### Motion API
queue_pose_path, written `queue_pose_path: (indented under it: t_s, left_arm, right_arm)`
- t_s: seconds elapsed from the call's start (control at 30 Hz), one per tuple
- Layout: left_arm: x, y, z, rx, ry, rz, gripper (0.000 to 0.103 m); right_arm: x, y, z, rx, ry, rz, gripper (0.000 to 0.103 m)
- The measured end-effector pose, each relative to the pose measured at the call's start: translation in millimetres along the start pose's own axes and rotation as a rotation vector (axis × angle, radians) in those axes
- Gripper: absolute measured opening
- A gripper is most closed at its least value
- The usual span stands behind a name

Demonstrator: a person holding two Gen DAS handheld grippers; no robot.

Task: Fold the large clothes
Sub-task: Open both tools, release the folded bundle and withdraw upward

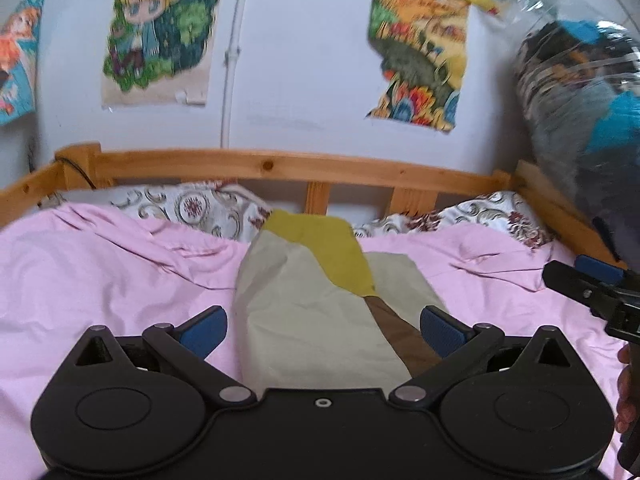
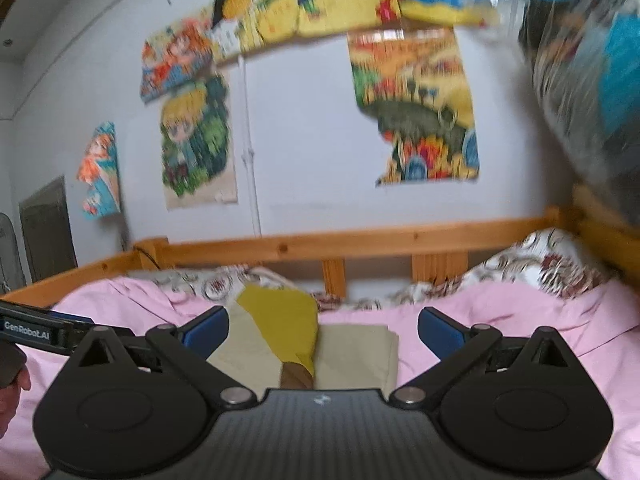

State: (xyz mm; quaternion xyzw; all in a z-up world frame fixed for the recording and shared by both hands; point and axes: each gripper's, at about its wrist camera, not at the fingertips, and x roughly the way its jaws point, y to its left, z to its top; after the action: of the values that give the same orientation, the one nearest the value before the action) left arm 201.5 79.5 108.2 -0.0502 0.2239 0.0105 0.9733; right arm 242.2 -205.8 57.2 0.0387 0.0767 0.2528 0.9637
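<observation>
Nearest, the left gripper (image 1: 323, 330) and the right gripper (image 2: 323, 332) both hover above a bed with their blue-padded jaws spread wide apart and nothing clamped between them. Just beyond their tips lies the folded garment (image 1: 316, 312), a compact bundle in beige, mustard and brown panels, resting on the pink bedsheet (image 1: 100, 264) near the middle of the mattress and touched by neither tool. At the right edge of the left view, the other gripper and part of a person's hand can be seen. Further back, floral pillows (image 1: 192, 206) sit against a wooden bed rail (image 1: 280, 166), and behind that a pale wall carries colourful posters (image 1: 158, 36). A clear plastic bag of clothes (image 1: 580, 92) hangs at upper right. The fold looks done, or nearly so. Risk from here: the loose top layer could spring open if a jaw brushes it while passing over, and the creased sheet beneath might let the bundle slump sideways. Both views are slightly blurred, so the bundle's edges are hard to judge
</observation>
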Motion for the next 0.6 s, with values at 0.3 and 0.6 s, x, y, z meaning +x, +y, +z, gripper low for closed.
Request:
queue_pose_path:
  t_s: [0.3, 0.6]
  left_arm:
    - [-78, -12, -25, 0.036, -0.044, 0.01, 0.102]
    - [-114, -12, -64, 0.003, -0.023, 0.026, 0.102]
  right_arm:
    - [-85, 31, -3, -0.034, -0.078, -0.023, 0.103]
    - [-129, 36, -19, 0.015, -0.067, -0.039, 0.103]
